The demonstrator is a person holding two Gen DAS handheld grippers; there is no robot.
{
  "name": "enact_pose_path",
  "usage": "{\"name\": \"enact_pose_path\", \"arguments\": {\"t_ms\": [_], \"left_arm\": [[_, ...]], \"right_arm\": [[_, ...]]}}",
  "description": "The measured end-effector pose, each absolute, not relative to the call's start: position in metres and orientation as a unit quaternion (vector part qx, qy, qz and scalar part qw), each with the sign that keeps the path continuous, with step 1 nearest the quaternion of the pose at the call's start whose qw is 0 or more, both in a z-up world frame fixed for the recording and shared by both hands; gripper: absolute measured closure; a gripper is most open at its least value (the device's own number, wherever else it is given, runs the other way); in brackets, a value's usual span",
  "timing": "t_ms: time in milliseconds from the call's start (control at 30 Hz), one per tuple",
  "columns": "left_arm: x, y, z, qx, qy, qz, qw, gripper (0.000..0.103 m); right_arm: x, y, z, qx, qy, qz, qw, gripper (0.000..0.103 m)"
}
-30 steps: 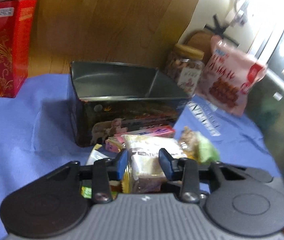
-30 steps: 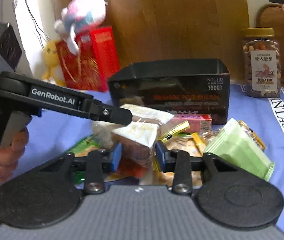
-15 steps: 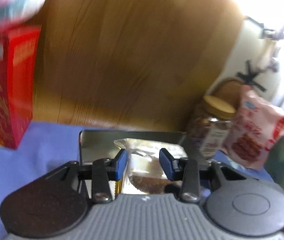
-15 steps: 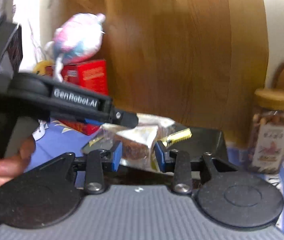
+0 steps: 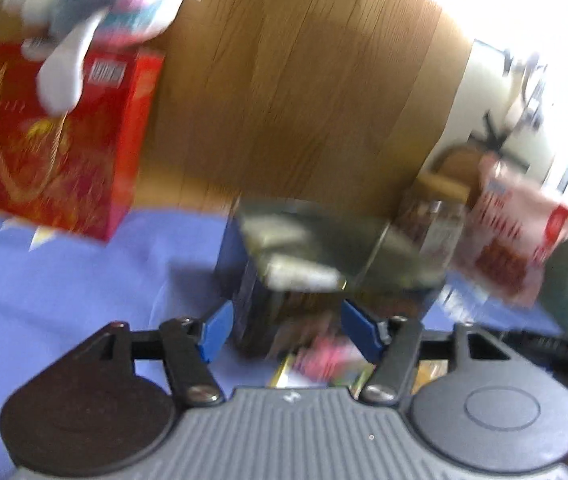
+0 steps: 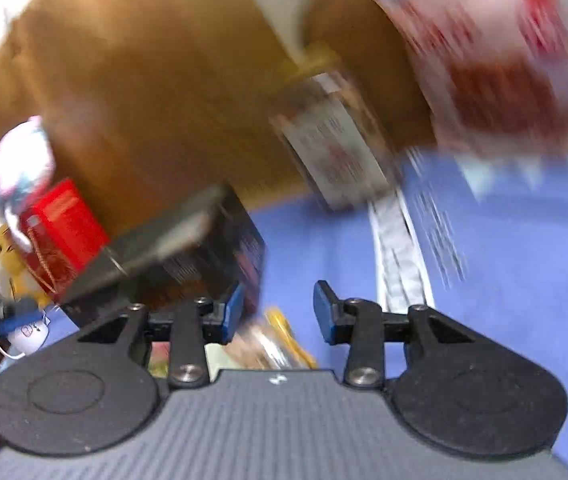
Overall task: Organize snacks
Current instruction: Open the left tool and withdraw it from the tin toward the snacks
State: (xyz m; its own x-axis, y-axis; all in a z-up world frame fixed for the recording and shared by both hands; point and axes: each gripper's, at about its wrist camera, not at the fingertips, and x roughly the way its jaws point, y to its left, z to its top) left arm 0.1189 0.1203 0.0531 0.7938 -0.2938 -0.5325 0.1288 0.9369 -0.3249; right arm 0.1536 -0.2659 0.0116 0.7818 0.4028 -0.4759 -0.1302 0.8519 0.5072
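Observation:
Both now views are motion-blurred. A dark metal tin [image 5: 316, 264] stands on the blue cloth, and pale wrapped snack packets [image 5: 296, 256] lie inside it. My left gripper [image 5: 292, 328] is open and empty, just in front of the tin. Loose snacks, a pink packet [image 5: 324, 360] among them, lie on the cloth below it. In the right wrist view the tin [image 6: 187, 256] is at left. My right gripper [image 6: 277, 316] is open and empty, tilted, above yellow-wrapped snacks [image 6: 279, 344].
A red gift bag [image 5: 59, 140] with a plush toy [image 5: 95, 4] on top stands at the back left. A nut jar [image 5: 432, 224] and a pink-white snack bag [image 5: 516, 236] stand at the right of the tin. A wooden panel rises behind.
Both grippers held one wrapped cake packet over the tin. Both have opened; pale packets now lie in the tin. Both have drawn back, and the right one swung right.

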Motion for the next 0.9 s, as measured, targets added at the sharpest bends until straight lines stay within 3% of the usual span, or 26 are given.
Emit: {"name": "enact_pose_path", "arguments": {"t_ms": [200, 233, 400, 667, 900], "left_arm": [[0.117, 0.122, 0.008, -0.178, 0.374, -0.128, 0.901, 0.040], [0.112, 0.124, 0.003, -0.190, 0.380, -0.134, 0.896, 0.046], [0.090, 0.122, 0.009, -0.171, 0.372, -0.121, 0.904, 0.047], [0.051, 0.138, 0.039, -0.195, 0.326, -0.135, 0.915, 0.041], [0.027, 0.104, 0.029, -0.163, 0.318, -0.170, 0.918, 0.040]], "right_arm": [[0.139, -0.215, -0.006, 0.223, 0.334, 0.201, 0.894, 0.060], [0.132, -0.206, -0.004, 0.208, 0.333, 0.204, 0.897, 0.060], [0.100, -0.177, 0.000, 0.169, 0.322, 0.244, 0.899, 0.059], [0.049, -0.226, 0.023, 0.212, 0.241, 0.207, 0.924, 0.059], [0.027, -0.247, -0.005, 0.216, 0.272, 0.188, 0.919, 0.059]]}}
